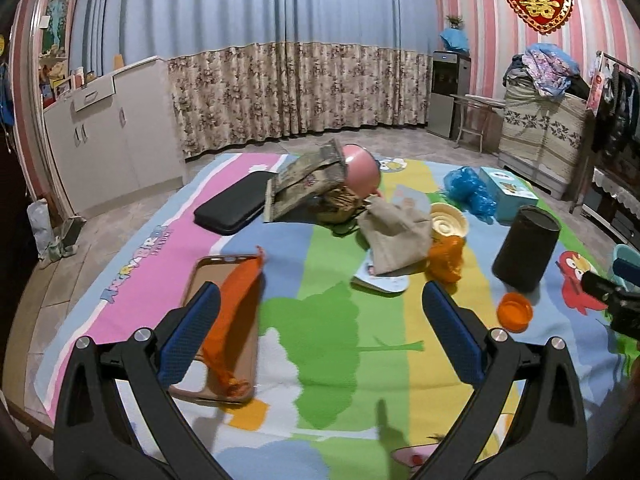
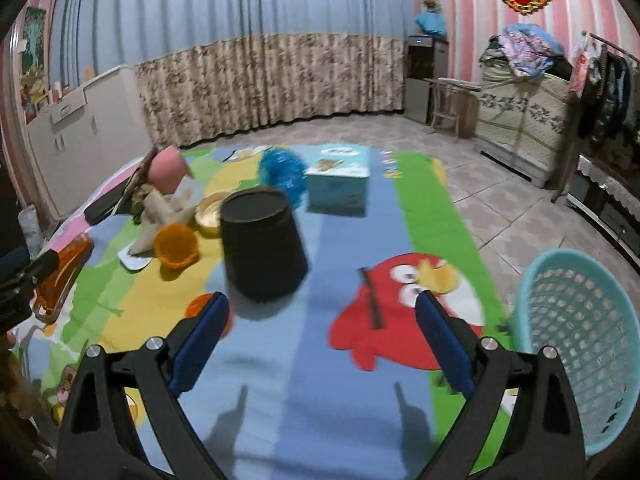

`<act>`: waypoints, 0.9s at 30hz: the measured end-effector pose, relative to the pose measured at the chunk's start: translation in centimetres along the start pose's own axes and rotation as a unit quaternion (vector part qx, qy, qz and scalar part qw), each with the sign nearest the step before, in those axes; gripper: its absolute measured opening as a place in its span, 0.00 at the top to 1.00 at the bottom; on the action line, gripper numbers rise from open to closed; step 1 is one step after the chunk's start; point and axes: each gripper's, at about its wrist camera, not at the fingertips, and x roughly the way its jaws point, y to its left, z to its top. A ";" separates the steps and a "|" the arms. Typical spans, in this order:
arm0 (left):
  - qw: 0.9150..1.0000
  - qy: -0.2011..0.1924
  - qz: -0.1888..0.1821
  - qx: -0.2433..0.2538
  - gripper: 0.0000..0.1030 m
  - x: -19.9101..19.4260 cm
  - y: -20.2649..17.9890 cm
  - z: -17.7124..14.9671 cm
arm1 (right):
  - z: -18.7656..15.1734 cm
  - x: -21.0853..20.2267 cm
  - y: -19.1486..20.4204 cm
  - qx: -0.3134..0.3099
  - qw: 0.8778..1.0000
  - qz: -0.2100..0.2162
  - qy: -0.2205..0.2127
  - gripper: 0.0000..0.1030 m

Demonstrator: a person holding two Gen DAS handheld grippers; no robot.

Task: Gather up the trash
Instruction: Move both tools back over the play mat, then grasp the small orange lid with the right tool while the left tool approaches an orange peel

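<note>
My left gripper (image 1: 320,300) is open and empty above the colourful mat (image 1: 332,320). An orange wrapper (image 1: 236,312) lies on a phone case (image 1: 218,332) just by its left finger. An orange cup (image 1: 446,258), an orange lid (image 1: 515,312), a crumpled beige paper bag (image 1: 394,236) and a blue plastic bag (image 1: 468,192) lie further out. My right gripper (image 2: 322,312) is open and empty above the mat (image 2: 320,360). A black cylinder (image 2: 260,248) stands just ahead of it. A light blue mesh basket (image 2: 580,344) stands at its right.
A black case (image 1: 236,204), a patterned bag with a pink bowl (image 1: 320,180), a cream bowl (image 1: 448,220) and a blue box (image 1: 508,192) sit on the mat. White cabinets (image 1: 108,132) stand at left, curtains behind, a clothes rack (image 1: 616,120) at right.
</note>
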 end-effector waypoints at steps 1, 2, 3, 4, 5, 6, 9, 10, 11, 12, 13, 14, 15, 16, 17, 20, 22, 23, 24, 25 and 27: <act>1.000 -0.001 0.003 0.000 0.05 0.0 0.2 -0.1 | -0.1 0.4 0.9 -0.007 1.000 0.005 0.007 0.10; 1.000 -0.001 0.005 0.000 0.05 0.1 0.4 -0.1 | -0.2 0.8 1.5 -0.011 1.000 0.010 0.012 0.10; 1.000 0.002 0.008 0.001 0.05 0.3 0.9 -0.1 | -0.3 1.2 2.3 -0.014 1.000 0.017 0.018 0.10; 1.000 0.003 0.009 0.001 0.05 0.3 1.0 -0.2 | -0.3 1.6 2.8 -0.018 0.999 0.021 0.023 0.10; 1.000 0.003 0.010 0.001 0.05 0.4 1.2 -0.2 | -0.3 1.9 3.1 -0.021 0.999 0.023 0.027 0.10; 1.000 0.003 0.011 0.002 0.05 0.6 1.6 -0.3 | -0.3 2.3 3.7 -0.028 0.999 0.024 0.033 0.10; 1.000 0.003 0.015 -0.002 0.05 0.7 2.3 -0.4 | -0.5 3.6 5.2 -0.048 0.997 0.024 0.053 0.11; 1.000 0.001 0.013 -0.004 0.05 0.7 2.5 -0.3 | -0.6 3.9 5.4 -0.052 0.997 0.024 0.059 0.11; 1.000 0.001 0.012 -0.005 0.05 0.8 2.5 -0.3 | -0.7 4.3 5.7 -0.058 0.996 0.025 0.068 0.11; 1.000 0.002 0.012 -0.005 0.05 0.9 2.6 -0.3 | -0.7 4.5 5.7 -0.060 0.995 0.027 0.072 0.12; 1.000 0.002 0.011 -0.005 0.05 1.0 2.7 -0.2 | -0.7 4.8 5.9 -0.064 0.994 0.029 0.079 0.15; 1.000 0.002 0.011 -0.006 0.05 1.2 2.8 -0.2 | -0.8 5.0 5.9 -0.066 0.994 0.030 0.086 0.19; 1.000 0.003 0.010 -0.008 0.05 1.3 2.8 -0.1 | -0.8 5.5 6.0 -0.067 0.992 0.037 0.098 0.28; 1.000 0.005 0.007 -0.010 0.05 1.5 2.8 0.0 | -0.8 5.8 5.9 -0.066 0.991 0.046 0.106 0.36; 1.000 0.006 0.005 -0.010 0.05 1.6 2.7 0.1 | -0.8 6.0 5.9 -0.065 0.991 0.051 0.109 0.37; 1.000 0.007 0.000 -0.005 0.05 1.8 1.9 0.3 | -0.8 5.9 5.7 -0.059 0.990 0.071 0.106 0.49; 1.000 0.007 0.001 0.001 0.05 1.9 1.3 0.5 | -0.9 5.8 5.6 -0.061 0.989 0.083 0.105 0.56; 1.000 0.009 -0.002 0.003 0.05 2.0 0.8 0.6 | -0.9 5.7 5.6 -0.063 0.989 0.086 0.103 0.60; 1.000 0.010 -0.004 0.004 0.05 2.1 0.4 0.7 | -0.9 5.5 5.5 -0.065 0.989 0.089 0.100 0.61; 1.000 0.011 -0.007 0.005 0.05 2.2 0.0 0.8 | -0.8 5.3 5.4 -0.066 0.989 0.090 0.096 0.61; 1.000 0.014 -0.015 0.008 0.05 2.4 -1.1 1.0 | -0.6 4.6 4.7 -0.068 0.991 0.085 0.083 0.61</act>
